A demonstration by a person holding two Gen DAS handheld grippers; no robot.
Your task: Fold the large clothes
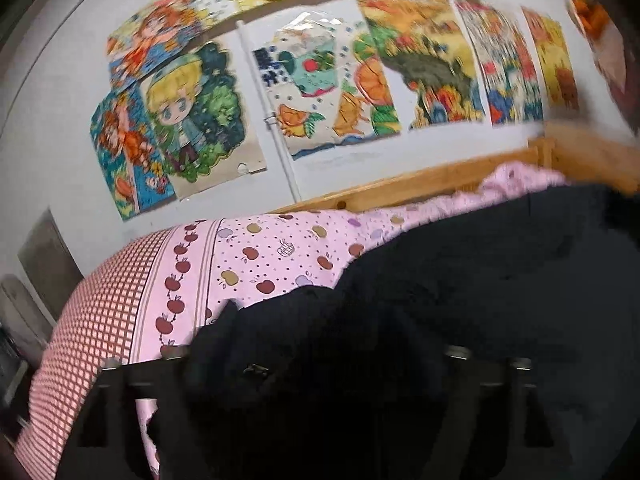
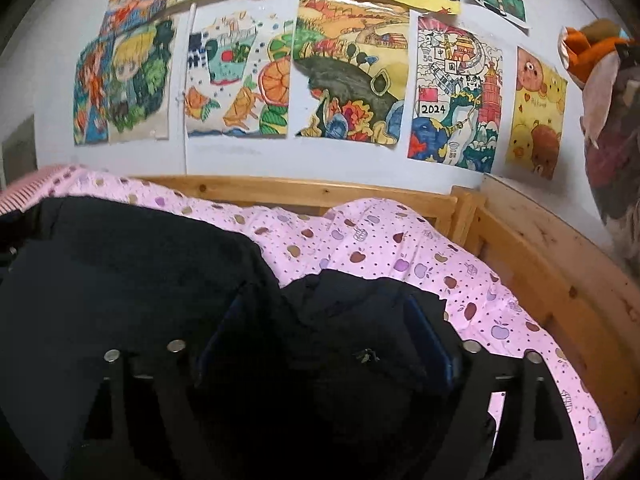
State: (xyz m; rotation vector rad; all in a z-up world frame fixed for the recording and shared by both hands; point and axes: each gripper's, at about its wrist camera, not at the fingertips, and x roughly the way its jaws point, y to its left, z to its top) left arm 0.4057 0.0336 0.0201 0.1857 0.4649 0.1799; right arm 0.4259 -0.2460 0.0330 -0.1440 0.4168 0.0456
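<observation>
A large black garment [image 1: 460,280] lies spread over a pink apple-print bedsheet [image 1: 272,252]. In the left wrist view my left gripper [image 1: 316,360] sits low over the garment's bunched left edge. Its finger mounts stand wide apart, and a small zipper pull [image 1: 256,370] shows between them. The fingers themselves are lost against the black cloth. In the right wrist view my right gripper [image 2: 326,332] is open. Its blue pads [image 2: 224,332] stand far apart on either side of a crumpled fold of the garment [image 2: 120,260] with a zipper pull [image 2: 366,355], not pressing on it.
A wooden bed frame [image 2: 320,192] runs along the far side and the right side of the bed. Behind it, colourful drawings [image 2: 348,72] cover the white wall. A plush toy [image 2: 592,48] hangs at the far right. The pink bedsheet [image 2: 400,248] lies rumpled beyond the garment.
</observation>
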